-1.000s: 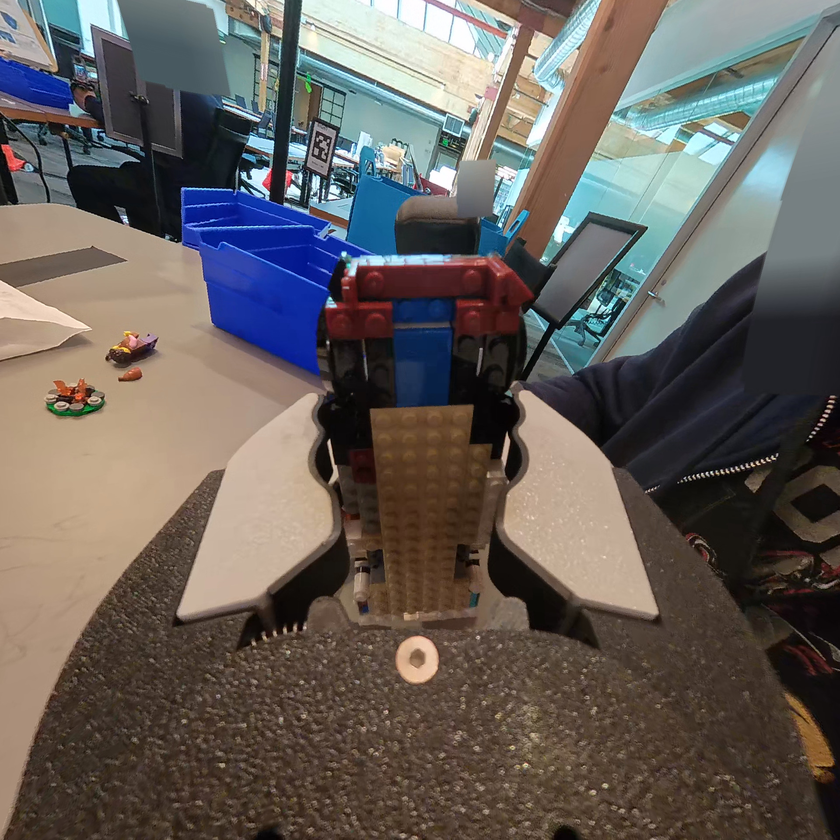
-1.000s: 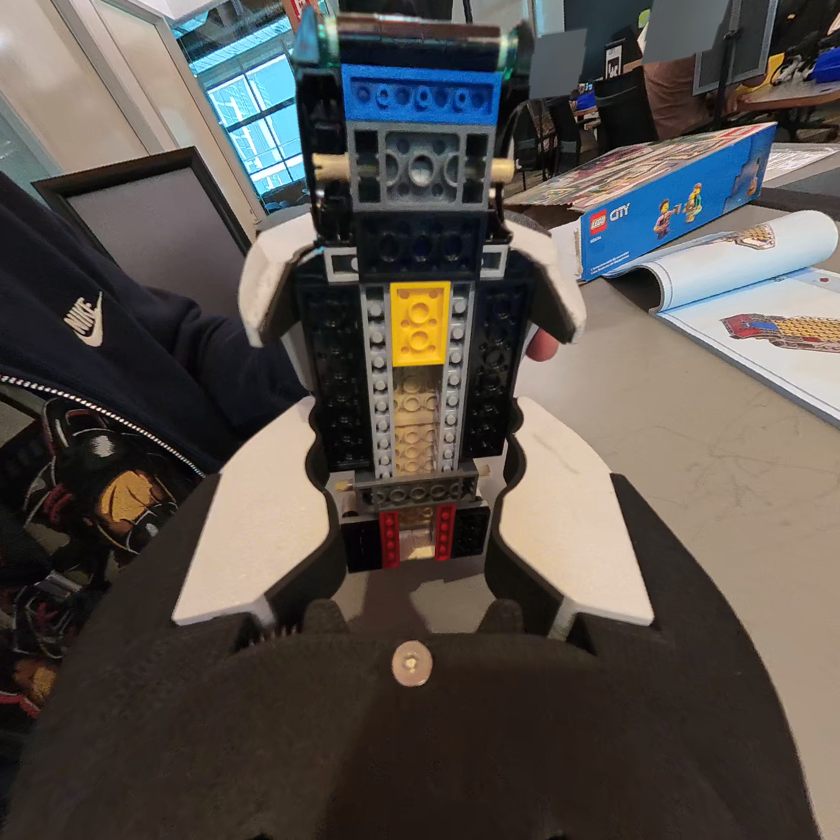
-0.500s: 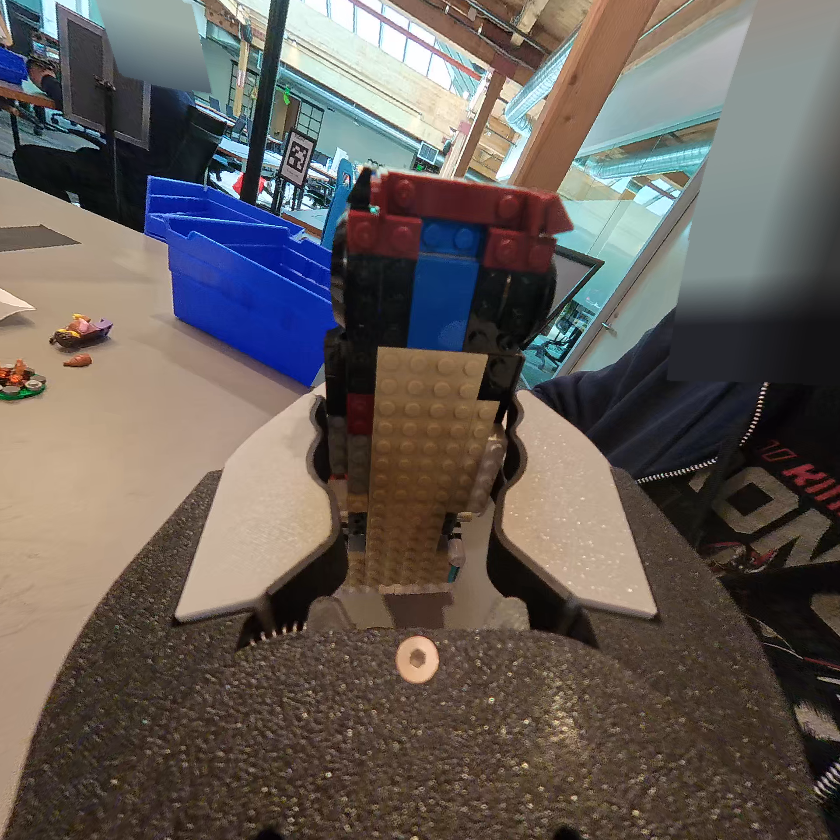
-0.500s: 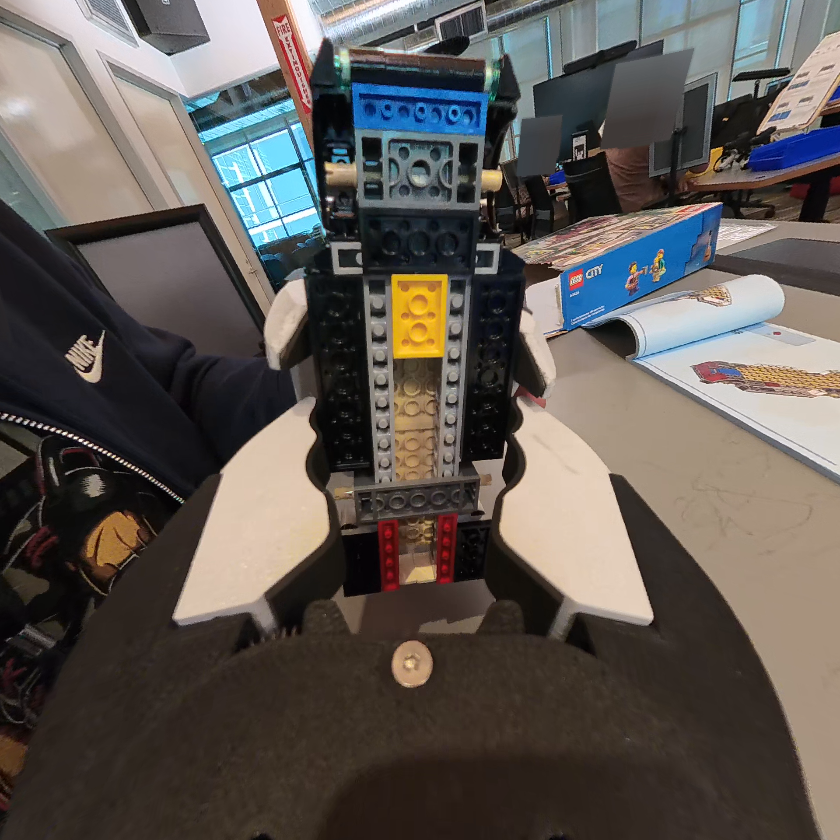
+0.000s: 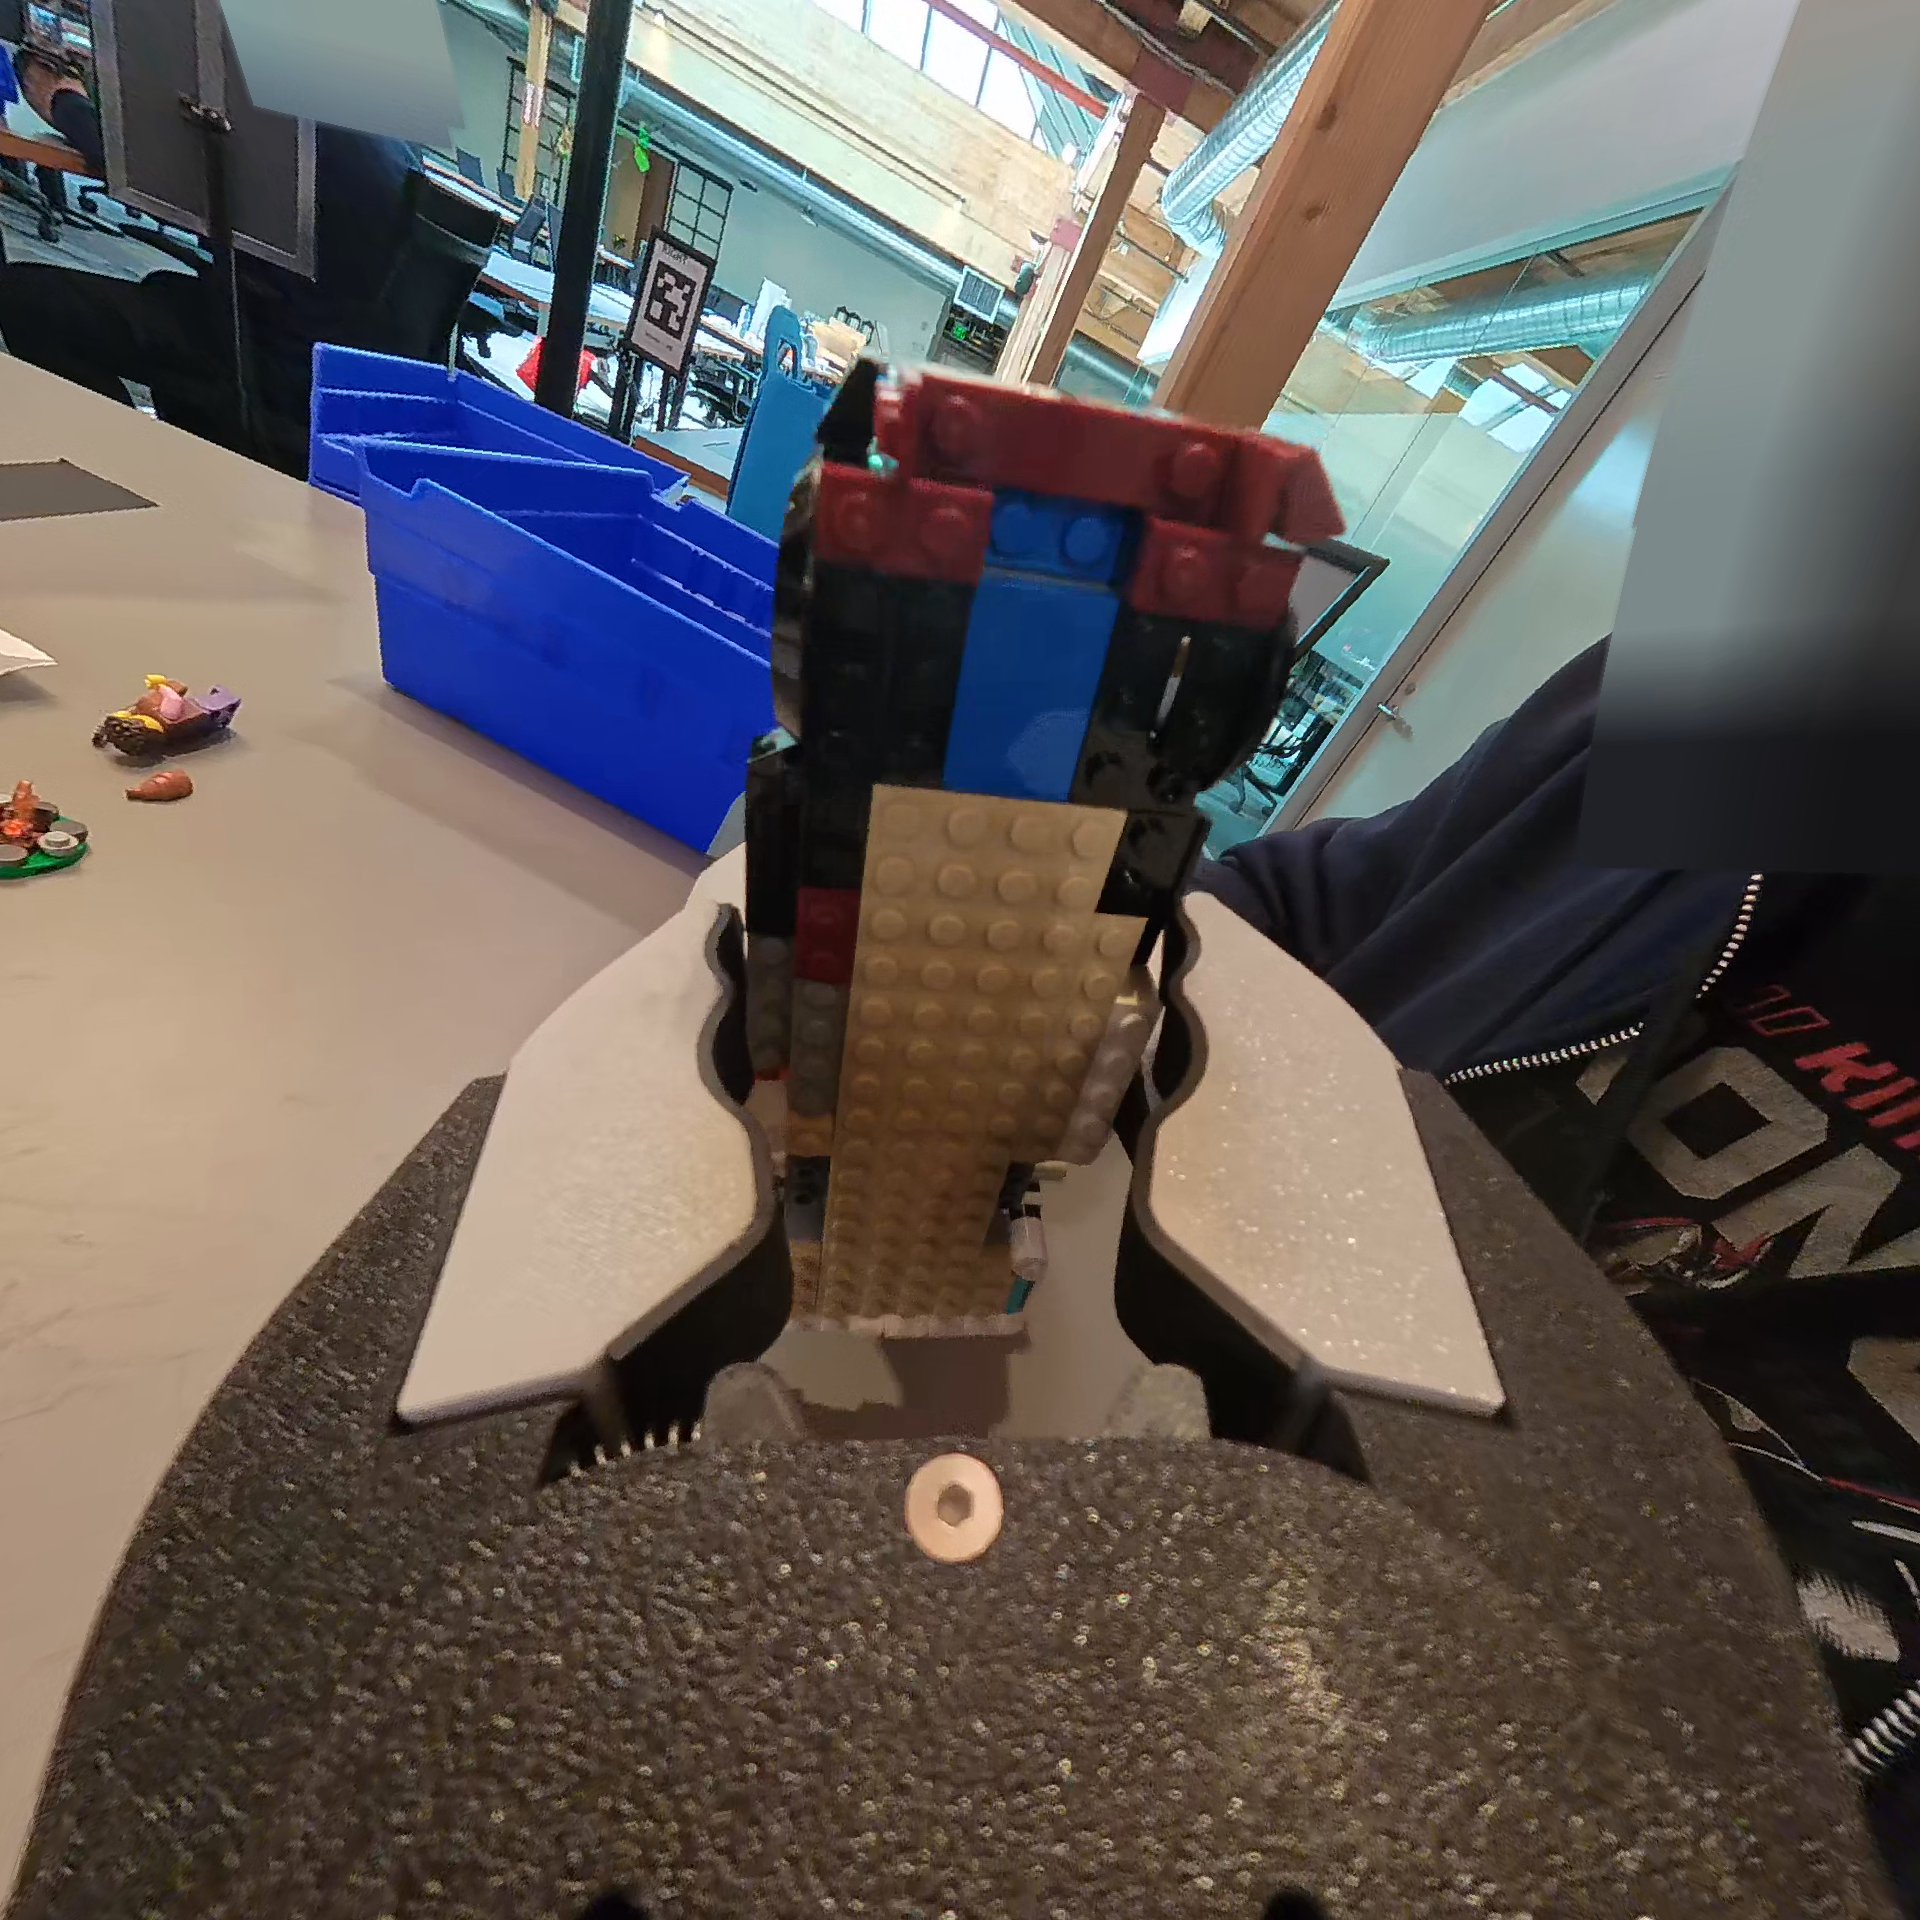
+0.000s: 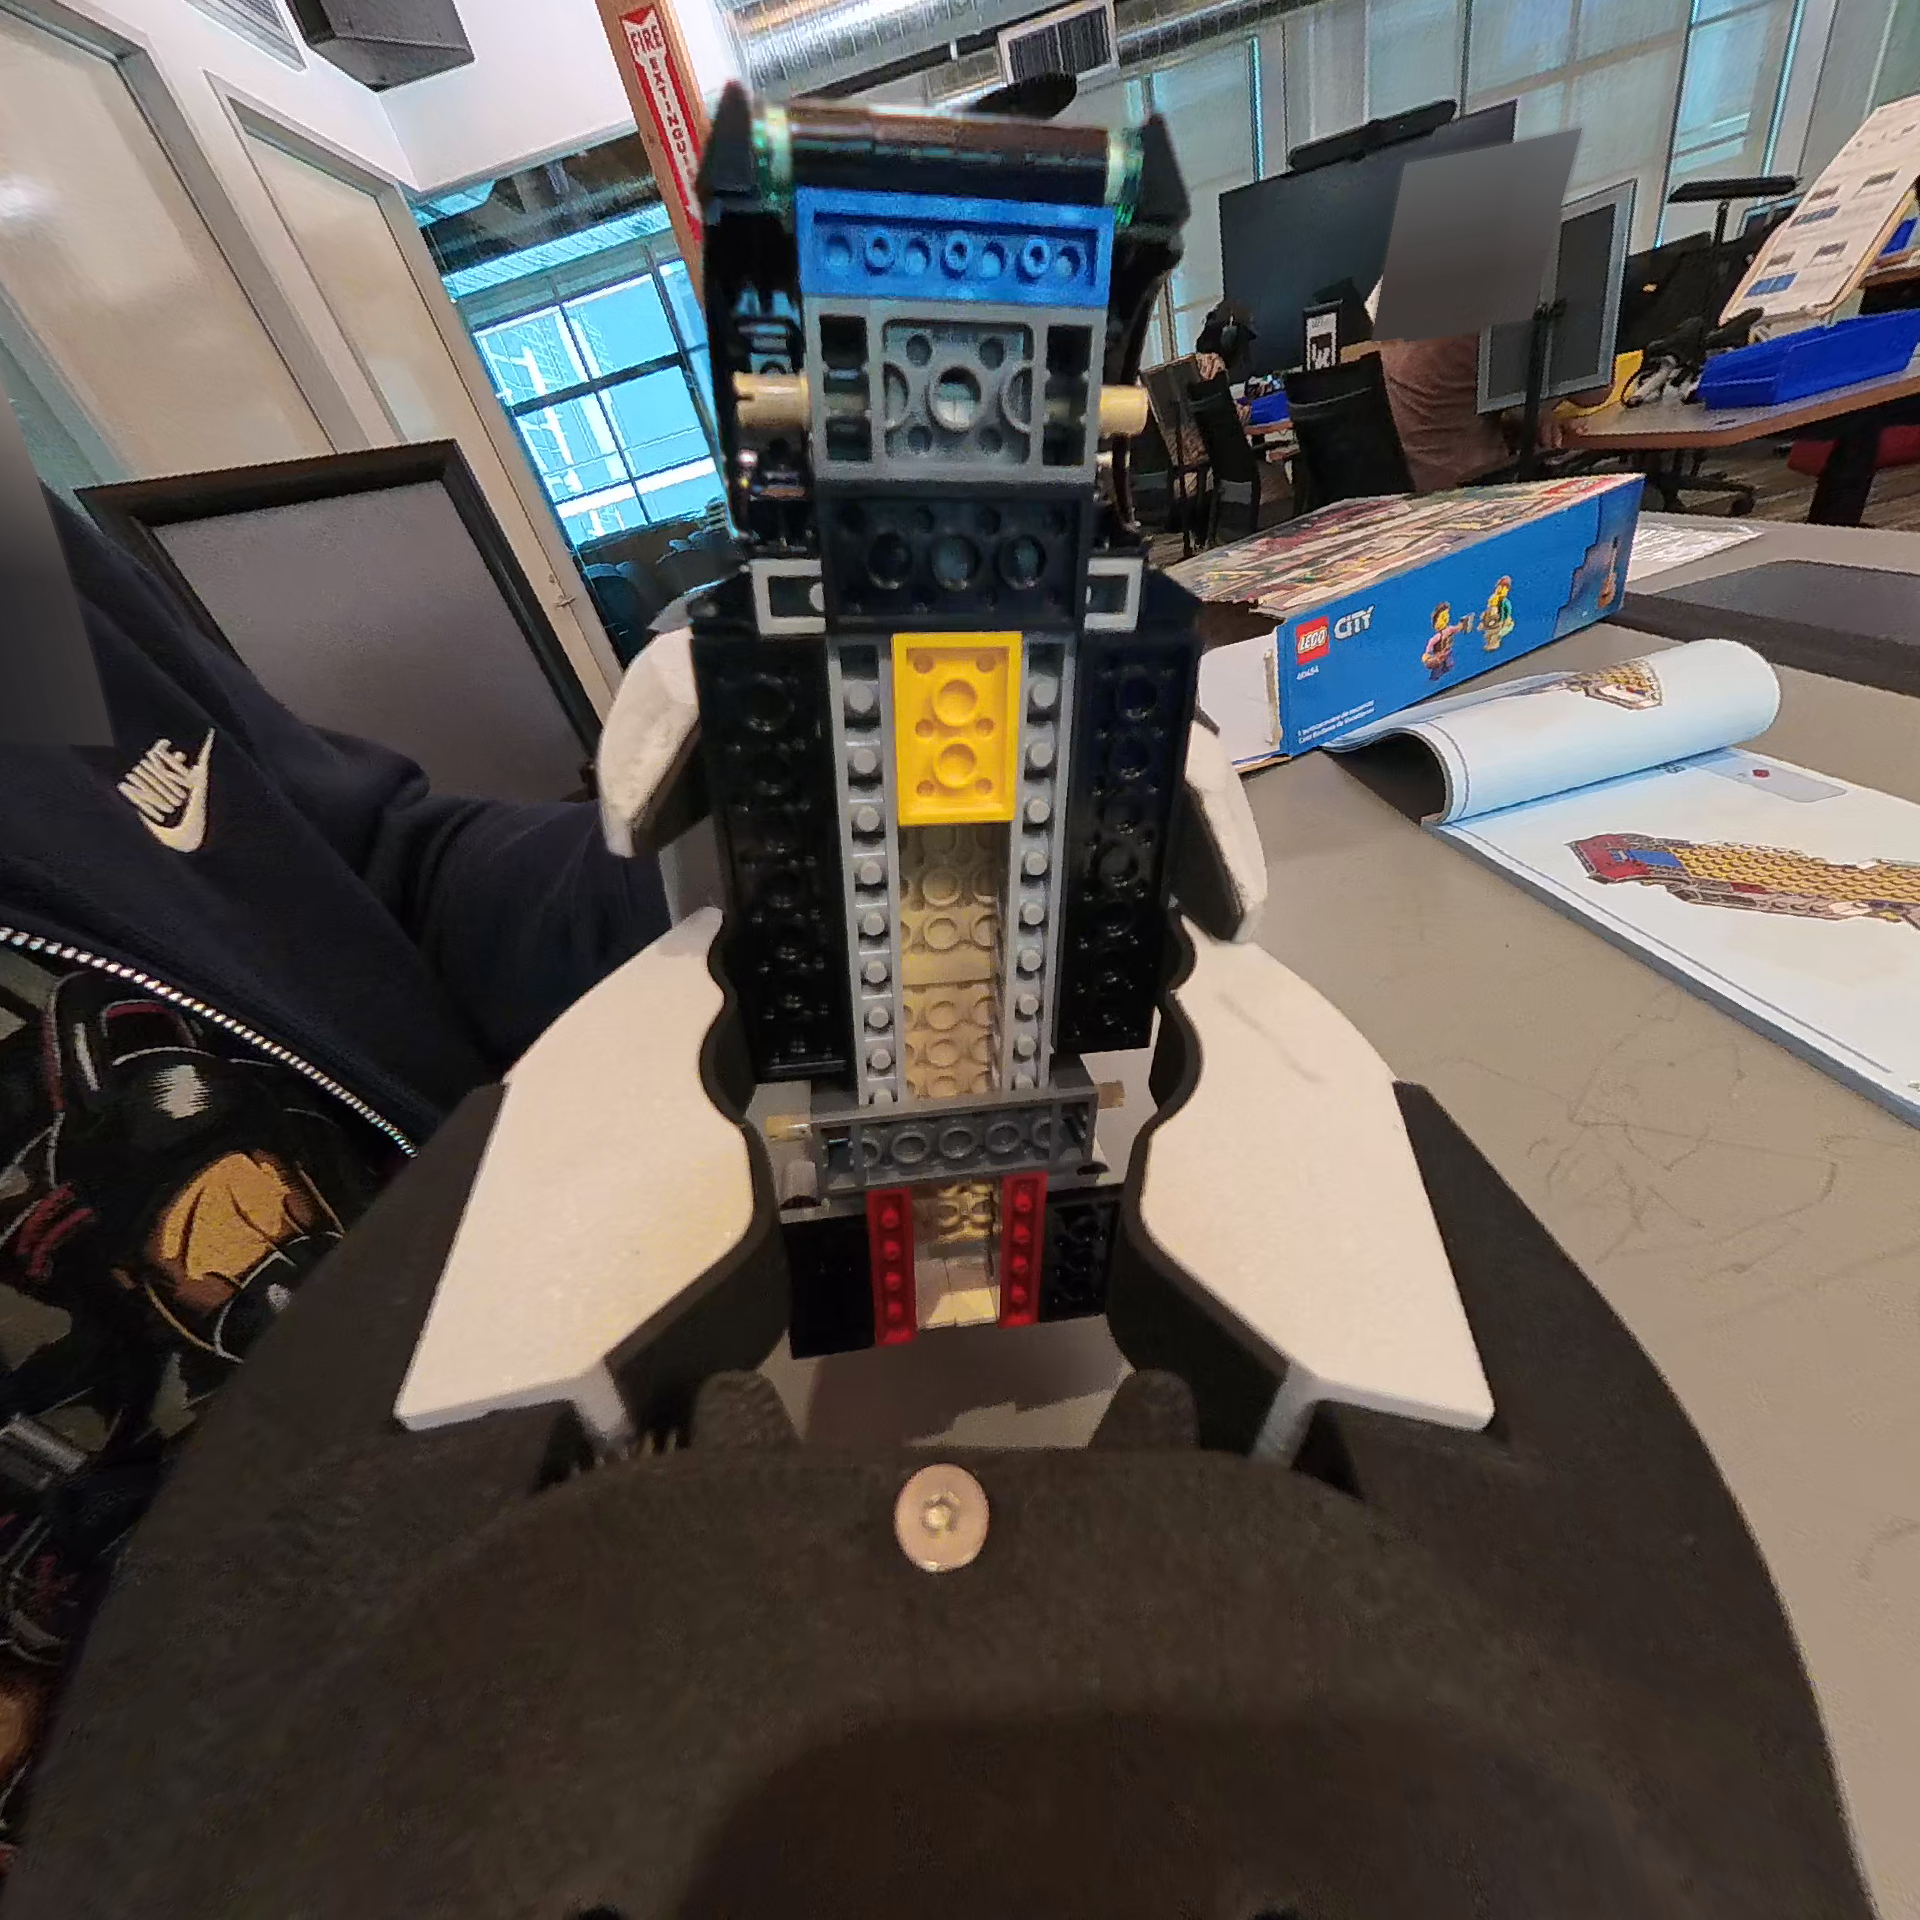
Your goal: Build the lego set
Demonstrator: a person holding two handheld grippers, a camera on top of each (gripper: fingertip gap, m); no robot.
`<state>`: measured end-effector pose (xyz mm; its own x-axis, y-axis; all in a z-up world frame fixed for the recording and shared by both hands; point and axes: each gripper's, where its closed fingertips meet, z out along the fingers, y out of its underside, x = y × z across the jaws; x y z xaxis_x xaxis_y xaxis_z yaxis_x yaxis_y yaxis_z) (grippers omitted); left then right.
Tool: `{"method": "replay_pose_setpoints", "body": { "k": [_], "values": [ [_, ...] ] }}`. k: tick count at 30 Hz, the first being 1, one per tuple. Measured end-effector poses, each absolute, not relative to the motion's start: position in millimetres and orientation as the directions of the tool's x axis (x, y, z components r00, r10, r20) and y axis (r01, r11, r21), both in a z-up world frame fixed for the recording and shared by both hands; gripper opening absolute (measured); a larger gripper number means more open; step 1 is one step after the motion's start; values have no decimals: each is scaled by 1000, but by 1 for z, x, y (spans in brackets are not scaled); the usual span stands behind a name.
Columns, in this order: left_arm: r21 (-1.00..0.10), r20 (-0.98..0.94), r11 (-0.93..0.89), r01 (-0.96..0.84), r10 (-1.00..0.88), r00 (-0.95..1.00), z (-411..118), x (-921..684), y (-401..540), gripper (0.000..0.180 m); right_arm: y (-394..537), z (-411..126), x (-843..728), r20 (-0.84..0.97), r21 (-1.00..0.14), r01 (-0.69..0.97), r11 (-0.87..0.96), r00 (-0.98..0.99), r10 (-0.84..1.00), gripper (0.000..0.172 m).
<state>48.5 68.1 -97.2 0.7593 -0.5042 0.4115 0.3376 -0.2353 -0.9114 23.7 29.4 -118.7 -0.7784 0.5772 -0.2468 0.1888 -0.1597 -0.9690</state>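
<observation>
Brick model [image 5: 997,831] between both claws, above table [image 5: 260,987].

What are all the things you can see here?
Brick model: one, black, tan, blue, dark red; held up between both grippers.
Bins: stacked, blue; on table behind.
Small brick bits: a few, mixed colours; table's left.
Toy box: one, blue; far right.
Instruction booklet: one, open; right.
Table: grey.
Left gripper: grips model's sides.
Right gripper: grips it from the opposite face.

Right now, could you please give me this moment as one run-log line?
left gripper: shut on brick model | right gripper: shut on same model, underside facing its camera | model: off the table
</observation>
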Motion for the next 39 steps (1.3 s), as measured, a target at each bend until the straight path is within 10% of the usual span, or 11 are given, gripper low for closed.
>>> {"method": "replay_pose_setpoints", "body": {
  "k": [39],
  "values": [
    [-915, 345, -348, 203, -417, 841, -113, 47, 75, 75, 29, -128, 21, -311, -950, 270, -159, -761, 570, 76]
  ]
}}
